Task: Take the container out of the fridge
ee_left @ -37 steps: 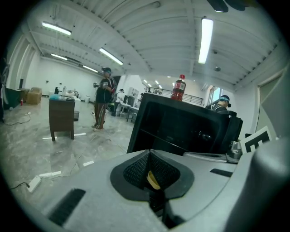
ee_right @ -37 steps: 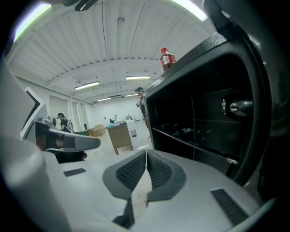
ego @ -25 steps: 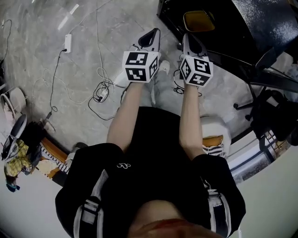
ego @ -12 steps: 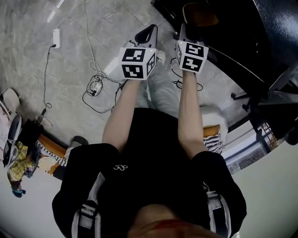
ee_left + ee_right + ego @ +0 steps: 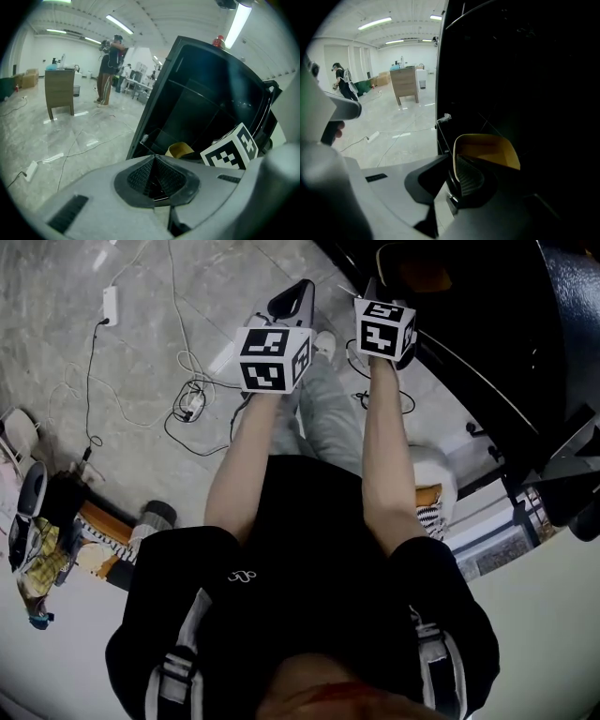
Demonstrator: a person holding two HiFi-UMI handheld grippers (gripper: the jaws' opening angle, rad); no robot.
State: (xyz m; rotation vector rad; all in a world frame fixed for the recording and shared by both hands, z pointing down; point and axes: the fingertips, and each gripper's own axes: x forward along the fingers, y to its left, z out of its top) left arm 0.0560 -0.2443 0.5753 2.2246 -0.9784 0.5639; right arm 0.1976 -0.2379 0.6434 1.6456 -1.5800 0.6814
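Right tongs [image 5: 453, 165] are clamped on the left wall of a yellow open-topped plastic container [image 5: 490, 149], with one dark jaw outside the wall and the ribbed pad inside it. The left tongs [image 5: 154, 164] are pressed together with nothing between them and hang in the air in front of the fridge opening. Largest of all is the grey marbled floor [image 5: 141, 371], which fills the head view from 9 to 12 o'clock and runs far back in both gripper views. Next is the tall black fridge [image 5: 211, 89], standing open at 1 o'clock in the head view, its dark inside crossed by shelves. A brown wooden cabinet [image 5: 59, 90] stands well apart on the floor at 9 o'clock in the left gripper view, with a person in dark clothes [image 5: 108, 65] beyond it at 11 o'clock. The container is low inside the fridge, near the left edge of the opening. Loose white cables [image 5: 192, 404] lie tangled on the floor at 10 o'clock in the head view, and a white power strip [image 5: 110, 304] lies at 11 o'clock. A small red-capped thing [image 5: 218, 41] stands on top of the fridge, too small to identify.
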